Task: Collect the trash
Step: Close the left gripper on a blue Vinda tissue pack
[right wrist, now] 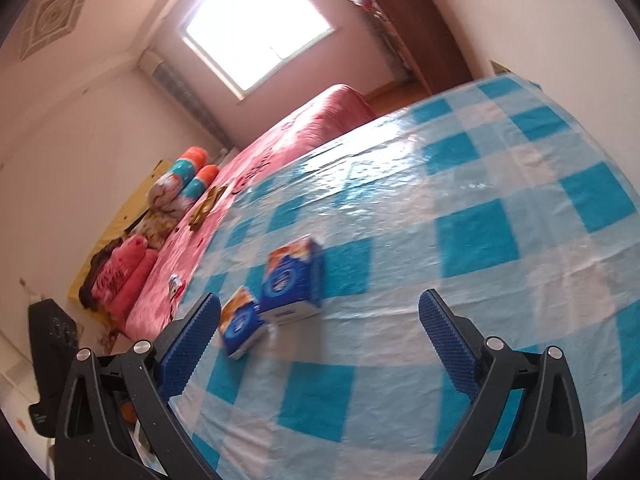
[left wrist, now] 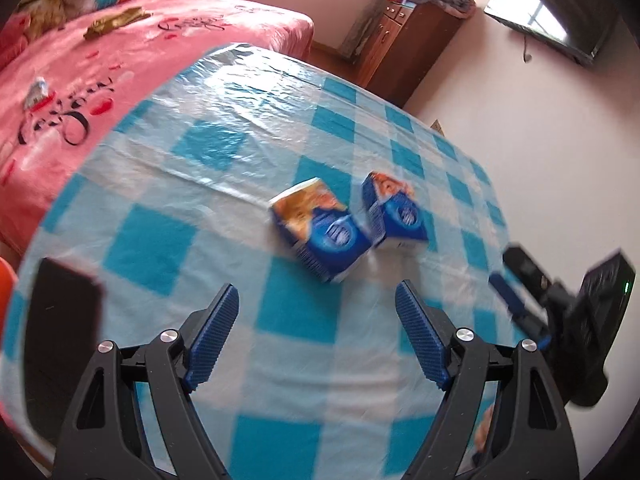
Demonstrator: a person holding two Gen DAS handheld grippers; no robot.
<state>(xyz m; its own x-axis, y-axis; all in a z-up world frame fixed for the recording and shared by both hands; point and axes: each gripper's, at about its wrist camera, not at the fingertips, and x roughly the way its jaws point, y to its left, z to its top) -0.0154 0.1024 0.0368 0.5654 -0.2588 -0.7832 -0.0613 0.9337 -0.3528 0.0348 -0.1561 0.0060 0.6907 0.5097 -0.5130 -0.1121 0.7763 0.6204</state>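
Note:
Two blue and orange cartons lie side by side on the blue-checked tablecloth (left wrist: pixel 168 248). In the left wrist view the larger carton (left wrist: pixel 320 228) sits just ahead of my open, empty left gripper (left wrist: pixel 318 300), with the smaller carton (left wrist: pixel 394 210) to its right. In the right wrist view the larger carton (right wrist: pixel 294 278) and the smaller one (right wrist: pixel 242 324) lie ahead and left of my open, empty right gripper (right wrist: pixel 320 308), the smaller one next to the left fingertip (right wrist: pixel 200 320). The right gripper also shows at the right edge of the left wrist view (left wrist: pixel 560 300).
A dark box-like object (left wrist: pixel 64 320) stands at the table's left edge. A pink bed (left wrist: pixel 80 80) lies beyond the table with wrappers (left wrist: pixel 112 24) on it. A wooden cabinet (left wrist: pixel 404 40) and wall TV (left wrist: pixel 560 8) are at the back right.

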